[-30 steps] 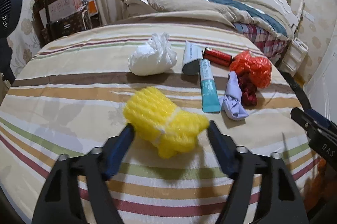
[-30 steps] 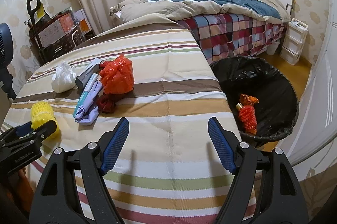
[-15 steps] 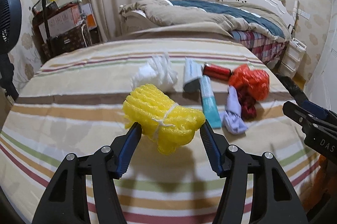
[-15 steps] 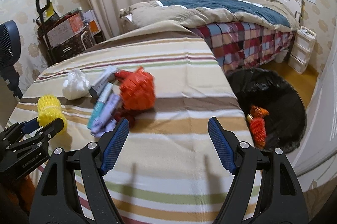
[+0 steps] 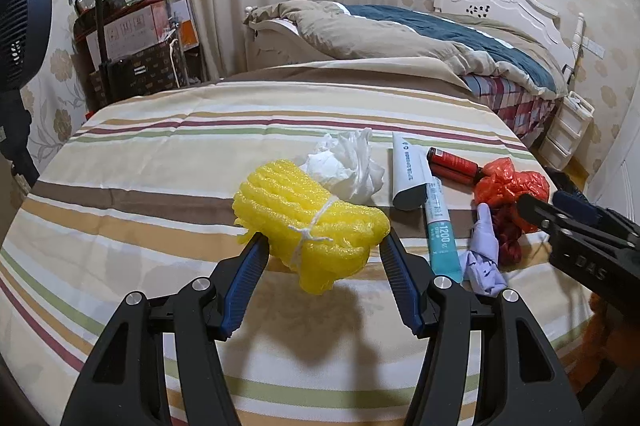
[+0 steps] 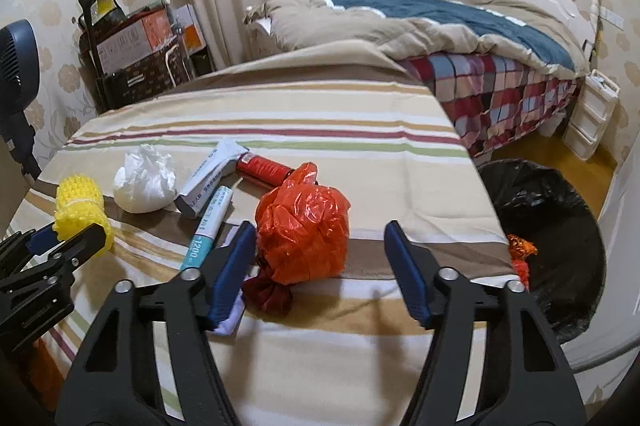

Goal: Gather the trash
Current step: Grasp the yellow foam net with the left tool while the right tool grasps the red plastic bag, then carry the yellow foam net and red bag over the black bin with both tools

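My left gripper (image 5: 320,246) is shut on a yellow foam net bundle (image 5: 310,222) tied with white string and holds it above the striped bedspread (image 5: 160,161); the bundle also shows in the right wrist view (image 6: 80,203). My right gripper (image 6: 320,246) is open, its fingers on either side of an orange plastic bag (image 6: 306,224) lying on the bedspread. Around it lie a white crumpled bag (image 6: 144,181), a white box (image 6: 210,181), a teal tube (image 6: 208,226), a red can (image 6: 264,167), a dark red wad (image 6: 270,292) and a lavender cloth (image 5: 484,258).
A black-lined trash bin (image 6: 556,238) with orange trash inside stands on the floor right of the bed's edge. A second bed with a checked quilt (image 6: 500,93) is behind. A fan (image 5: 20,9) and a cart with boxes (image 5: 132,45) stand at the left.
My left gripper closed on the yellow bundle and lifted it off the bedspread. My right gripper moved left from the bin side until its open fingers flank the orange bag.
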Demonstrator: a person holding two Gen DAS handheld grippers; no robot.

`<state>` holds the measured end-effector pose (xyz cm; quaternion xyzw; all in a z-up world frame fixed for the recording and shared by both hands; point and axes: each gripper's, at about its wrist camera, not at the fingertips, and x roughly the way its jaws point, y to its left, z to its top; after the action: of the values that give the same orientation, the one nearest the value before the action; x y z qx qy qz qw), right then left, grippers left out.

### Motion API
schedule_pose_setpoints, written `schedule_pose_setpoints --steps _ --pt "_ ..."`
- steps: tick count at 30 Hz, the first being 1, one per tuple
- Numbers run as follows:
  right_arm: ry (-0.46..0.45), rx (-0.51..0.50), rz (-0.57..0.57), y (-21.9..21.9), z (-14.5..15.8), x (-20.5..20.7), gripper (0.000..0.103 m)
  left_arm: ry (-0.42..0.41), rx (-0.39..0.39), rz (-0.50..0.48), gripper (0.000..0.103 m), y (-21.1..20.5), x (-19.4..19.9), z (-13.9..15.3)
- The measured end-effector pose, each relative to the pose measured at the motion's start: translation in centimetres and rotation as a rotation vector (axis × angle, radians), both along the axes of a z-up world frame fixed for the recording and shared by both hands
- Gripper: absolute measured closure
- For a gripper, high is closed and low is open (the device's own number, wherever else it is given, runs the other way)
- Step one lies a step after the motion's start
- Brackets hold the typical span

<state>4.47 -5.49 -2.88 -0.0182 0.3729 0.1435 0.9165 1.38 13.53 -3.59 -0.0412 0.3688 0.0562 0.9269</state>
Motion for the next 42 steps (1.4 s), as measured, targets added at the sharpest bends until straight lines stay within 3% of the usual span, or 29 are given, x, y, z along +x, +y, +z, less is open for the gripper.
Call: schedule_pose_setpoints --steps 3,6,23,42 --pt "0.018 -0.005 0.014 0.4 -0.5 0.4 0.063 0.003 -0.008 -0.005 0.044 -0.1 0.2 -0.2" --pt "0.007 -0.019 0.022 0.7 -0.5 0.3 0.066 0.008 -0.016 -0.011 0.044 0.1 0.2 -0.4" --pt "-0.064 0.013 -0.066 -3.7 1.7 -1.4 0.068 -0.036 -0.042 -0.050 0.044 -1.1 -0.9 1.0" --pt "-0.122 0.004 -0.294 -15.0 2.9 -2.1 0.068 -0.101 -0.061 -0.301 0.044 -13.5 2.4 3.3"
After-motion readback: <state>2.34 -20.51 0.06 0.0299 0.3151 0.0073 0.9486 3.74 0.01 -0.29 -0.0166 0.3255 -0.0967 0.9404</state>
